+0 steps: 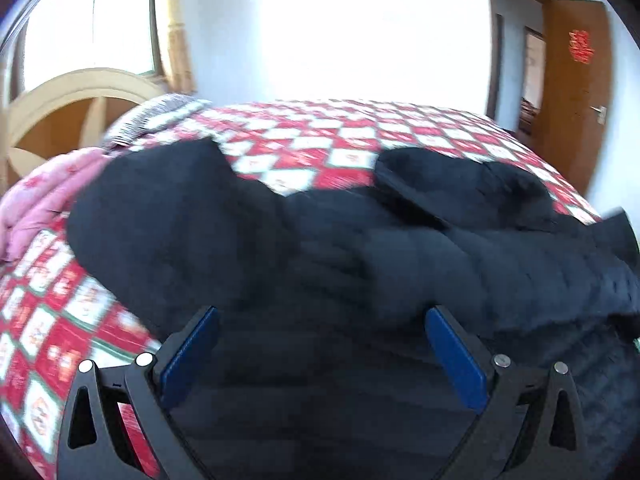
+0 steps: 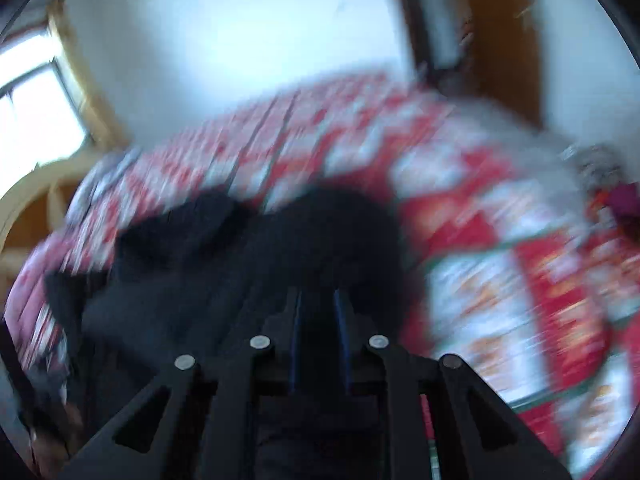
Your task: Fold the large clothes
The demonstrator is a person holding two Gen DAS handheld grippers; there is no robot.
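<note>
My left claw (image 1: 322,354) gapes wide over the black coat (image 1: 320,248), its pads clear of the cloth. My right claw (image 2: 318,328) is pinched narrow; whether coat lies between its blue pads, the blur hides. The coat lies rumpled across the checked quilt (image 1: 304,152). If the right has only a thin fold, I judge it may slip out. If the left bites too deep, it may snag the quilt too.

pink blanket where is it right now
In the left wrist view, the pink blanket is bunched at the far left on the checked quilt, beside the black garment.
</note>
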